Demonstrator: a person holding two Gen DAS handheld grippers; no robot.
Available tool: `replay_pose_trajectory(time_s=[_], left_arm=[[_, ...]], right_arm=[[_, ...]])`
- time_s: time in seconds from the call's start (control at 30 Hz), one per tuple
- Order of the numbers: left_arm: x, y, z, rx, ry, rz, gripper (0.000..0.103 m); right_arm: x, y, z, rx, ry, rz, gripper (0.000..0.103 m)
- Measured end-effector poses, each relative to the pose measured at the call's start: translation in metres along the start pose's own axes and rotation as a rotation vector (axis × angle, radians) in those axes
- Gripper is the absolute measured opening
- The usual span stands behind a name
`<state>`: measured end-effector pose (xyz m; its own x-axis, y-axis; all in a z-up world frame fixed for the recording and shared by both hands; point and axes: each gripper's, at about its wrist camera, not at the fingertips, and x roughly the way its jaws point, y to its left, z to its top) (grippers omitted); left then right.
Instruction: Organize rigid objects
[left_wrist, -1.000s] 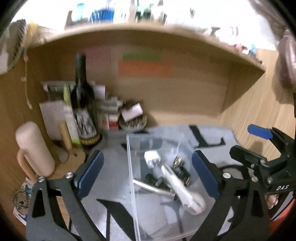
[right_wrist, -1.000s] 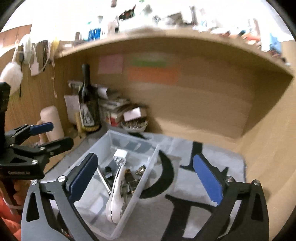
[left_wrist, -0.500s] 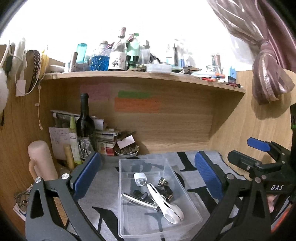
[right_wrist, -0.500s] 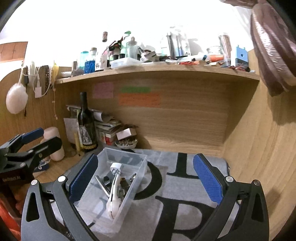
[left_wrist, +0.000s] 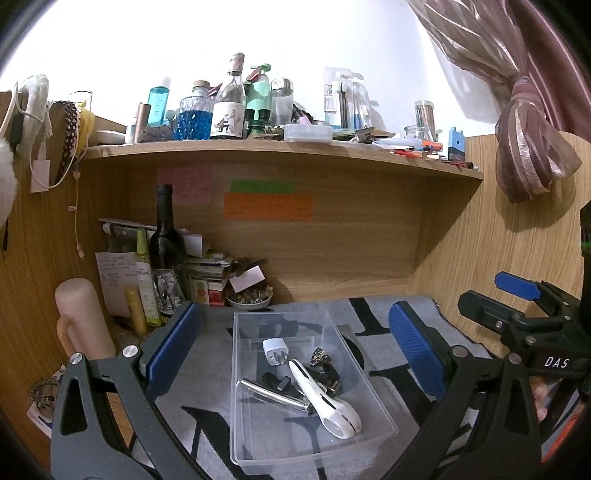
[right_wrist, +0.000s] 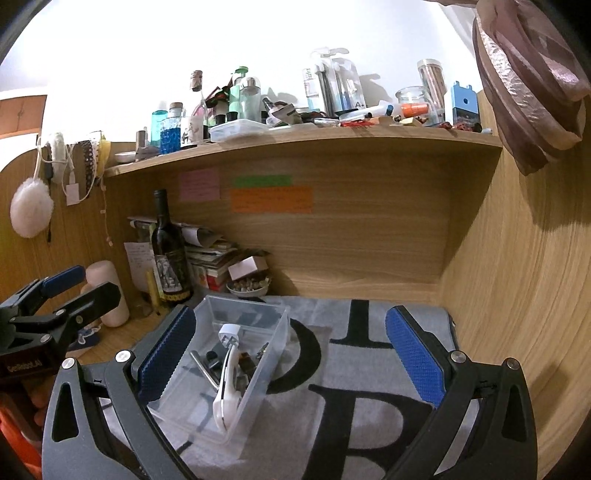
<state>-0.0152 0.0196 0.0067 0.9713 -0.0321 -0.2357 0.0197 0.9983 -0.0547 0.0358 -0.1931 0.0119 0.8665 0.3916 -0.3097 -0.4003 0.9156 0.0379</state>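
Observation:
A clear plastic bin (left_wrist: 384, 430) sits on a grey mat with black letters (right_wrist: 332, 424). In it lie a white plug adapter (left_wrist: 275, 350), a white handled tool (left_wrist: 332, 406), a metal rod (left_wrist: 273, 395) and small dark clips (left_wrist: 325, 369). The bin also shows in the right wrist view (right_wrist: 273, 350). My left gripper (left_wrist: 295, 343) is open and empty, held above and behind the bin. My right gripper (right_wrist: 290, 347) is open and empty, to the right of the bin over the mat.
A dark wine bottle (left_wrist: 166, 254), a stack of papers and boxes (left_wrist: 210, 273), a small bowl (left_wrist: 249, 297) and a pink cylinder (left_wrist: 83, 321) crowd the back left corner. A cluttered shelf (left_wrist: 280, 146) runs overhead. A wooden wall (right_wrist: 517, 295) closes the right side.
Both grippers have pulled back and up from the bin, so the shelf top and wall now show. The bin and its contents have stayed put. Both jaws stay open.

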Motion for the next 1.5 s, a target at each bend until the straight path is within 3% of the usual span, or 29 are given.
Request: replay_pose_trajectory(time_s=[1.5], left_arm=[[0.0009,-0.0038,-0.0019,0.003,0.007,-0.006,0.103]], right_arm=[[-0.0038,-0.0013,0.002,-0.02,-0.012,0.02,0.103]])
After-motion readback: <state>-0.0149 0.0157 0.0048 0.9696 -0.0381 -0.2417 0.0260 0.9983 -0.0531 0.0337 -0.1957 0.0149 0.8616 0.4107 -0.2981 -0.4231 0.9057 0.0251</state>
